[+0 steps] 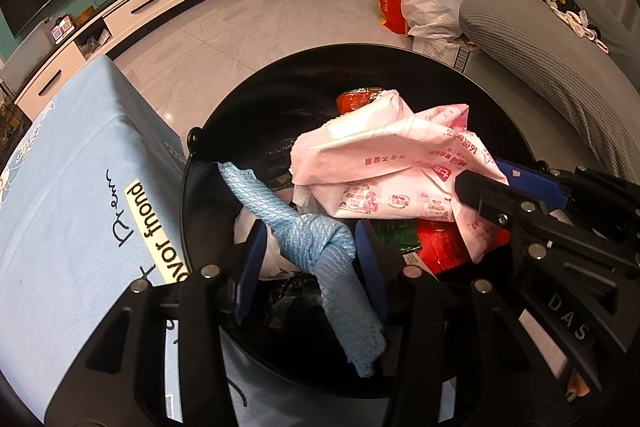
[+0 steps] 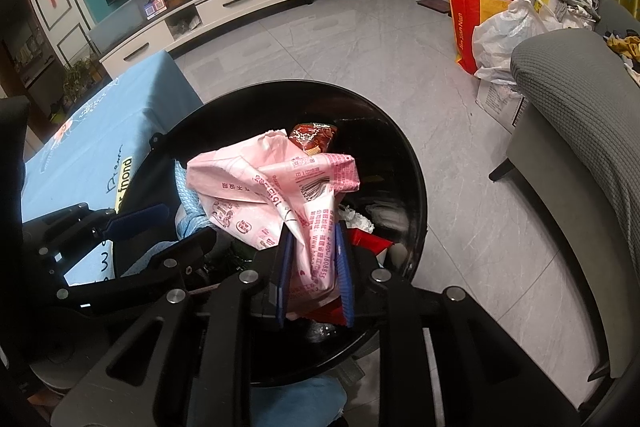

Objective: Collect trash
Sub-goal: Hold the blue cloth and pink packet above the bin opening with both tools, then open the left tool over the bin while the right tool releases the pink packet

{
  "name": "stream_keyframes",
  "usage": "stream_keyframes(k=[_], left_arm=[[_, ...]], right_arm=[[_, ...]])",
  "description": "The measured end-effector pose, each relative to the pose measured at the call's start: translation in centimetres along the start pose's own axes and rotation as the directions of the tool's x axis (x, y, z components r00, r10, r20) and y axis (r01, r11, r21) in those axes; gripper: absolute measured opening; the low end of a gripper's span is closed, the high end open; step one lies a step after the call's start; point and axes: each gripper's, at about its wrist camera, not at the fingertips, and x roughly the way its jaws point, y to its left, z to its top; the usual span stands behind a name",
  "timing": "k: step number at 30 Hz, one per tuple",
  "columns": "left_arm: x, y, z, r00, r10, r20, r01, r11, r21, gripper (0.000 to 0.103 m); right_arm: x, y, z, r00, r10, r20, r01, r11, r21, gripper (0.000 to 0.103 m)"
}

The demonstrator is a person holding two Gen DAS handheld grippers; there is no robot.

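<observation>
1. So on my left there was the table under a light blue tablecloth (image 1: 72, 163), butted right up against the black trash bin (image 1: 224, 115). Nothing on the near corner of the cloth that I could see, so the action was all over the bin.
2. My left gripper (image 1: 308, 251) had its fingers apart with a knotted blue mesh cloth (image 1: 316, 235) hanging between them. The pads weren't squeezing it as far as I could tell; it draped over the rim side and down into the bin. If I were doing it again, I'd keep the jaws wide and lift straight up so the cloth slid off inside instead of snagging on a pad and coming back out.
3. My right gripper (image 2: 314, 267) was clamped on the crumpled pink wrapper (image 2: 264, 187), fingers nearly together on its lower tail. The wrapper sat over the middle of the bin, puffed up above the rim. Best move, I figured: push it down a bit before letting go, since it looked springy enough to pop over the edge.
4. Inside the bin: red snack packets (image 1: 440, 247), a green wrapper (image 1: 394, 233), some white tissue and another red packet (image 2: 314, 137) at the far side. Pretty full already.
5. Further right, a grey sofa (image 2: 580, 107) stood on the floor well apart from the bin.
</observation>
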Motion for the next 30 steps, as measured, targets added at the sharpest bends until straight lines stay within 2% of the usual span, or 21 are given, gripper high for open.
stream_keyframes(k=[13, 19, 24, 30], left_arm=[[-0.12, 0.23, 0.11, 1.0, 0.003, 0.0, -0.003, 1.0, 0.002, 0.05], [-0.43, 0.51, -0.01, 1.0, 0.003, 0.006, -0.003, 1.0, -0.002, 0.058], [-0.55, 0.59, 0.0, 1.0, 0.003, 0.007, -0.003, 1.0, -0.005, 0.064], [-0.88, 0.41, 0.16, 1.0, 0.006, 0.015, -0.006, 1.0, -0.004, 0.065]], right_arm=[[-0.04, 0.0, 0.09, 1.0, 0.0, 0.0, 0.0, 1.0, 0.003, 0.022], [-0.07, -0.06, 0.03, 1.0, -0.002, 0.0, 0.002, 1.0, 0.004, 0.024], [-0.22, -0.56, 0.19, 1.0, -0.003, 0.004, 0.003, 1.0, 0.013, 0.029], [-0.75, -0.38, 0.45, 1.0, -0.003, 0.008, 0.003, 1.0, 0.015, 0.03]])
